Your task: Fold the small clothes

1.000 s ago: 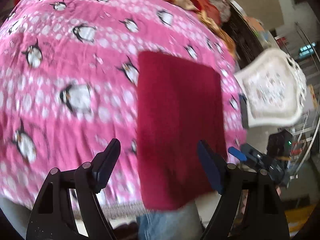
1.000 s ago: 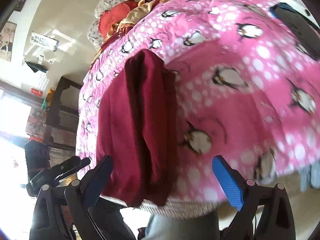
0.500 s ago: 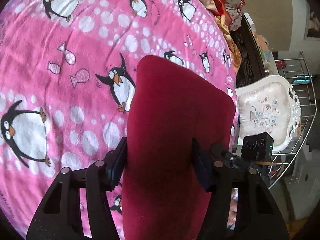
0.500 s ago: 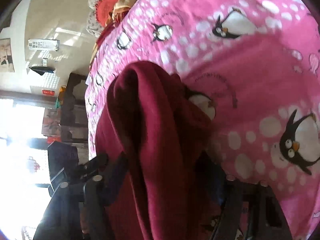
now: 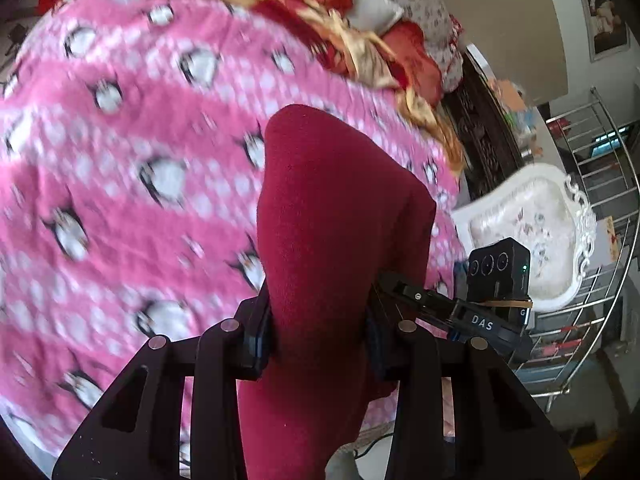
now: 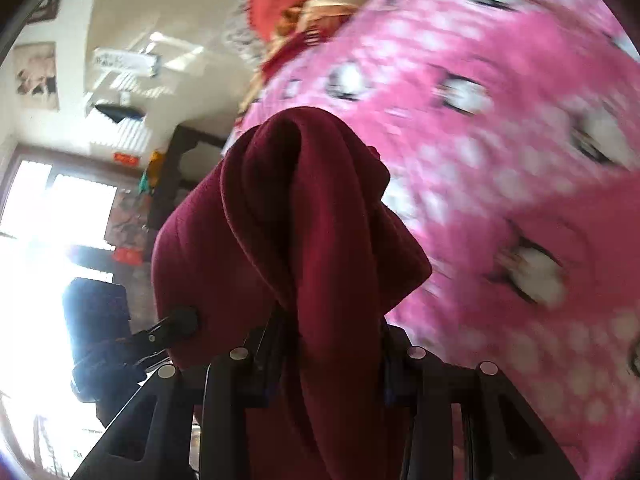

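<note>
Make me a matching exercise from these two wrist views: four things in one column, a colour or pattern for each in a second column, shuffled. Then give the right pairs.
Things
1. garment between the jaws of the left gripper, which are closing on it
2. blanket spread under it
3. chair back at the right of the left wrist view
4. crumpled fabric at the far end of the blanket

Colours
A. white, ornate frame with floral padding
B. pink with penguins and white dots
C. gold and red
D. plain dark red

Pairs: 1-D, 2-B, 3-A, 4-C
</note>
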